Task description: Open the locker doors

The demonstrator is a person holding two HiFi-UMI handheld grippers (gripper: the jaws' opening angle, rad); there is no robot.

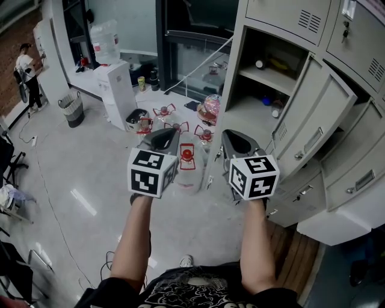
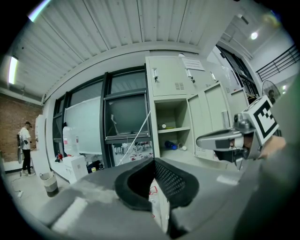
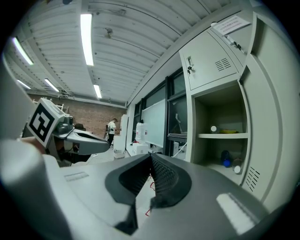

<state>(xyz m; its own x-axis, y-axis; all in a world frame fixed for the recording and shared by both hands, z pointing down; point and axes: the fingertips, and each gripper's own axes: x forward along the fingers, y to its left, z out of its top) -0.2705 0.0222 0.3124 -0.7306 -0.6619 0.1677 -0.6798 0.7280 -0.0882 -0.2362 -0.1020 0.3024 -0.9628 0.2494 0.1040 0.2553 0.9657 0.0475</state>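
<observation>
The lockers (image 1: 248, 60) stood at the person's right. One tall door (image 1: 319, 114) was swung wide off a compartment with a shelf (image 1: 264, 78) holding a few small things. More doors below and to the right of it (image 1: 355, 174) also hung open. The top doors were shut: a vented one (image 1: 289, 13) above the shelf compartment and another beside it with a key (image 1: 345, 29) in its lock.

The work looked partly done, in a pause between doors. Both tools were held out over the floor, well apart from any door. The right gripper (image 1: 236, 139) had its fingers (image 3: 161, 176) pressed together on nothing. The left gripper (image 1: 163, 137) showed its pads (image 2: 173, 180) meeting at the tip, also empty.

Judging by the shut top row, the next move called for raising a gripper to one of those doors. The fingers would have to part, take the key or the door edge, and pull outward.

A paper notice (image 3: 232, 22) was stuck high on the locker front, its print too small to read. Each marker cube (image 1: 150, 173) carried black-and-white squares and no words.

Farther off were a water dispenser (image 1: 117, 90) with its jug, a bin (image 1: 73, 109), and a person (image 1: 27, 69) by the brick wall.
</observation>
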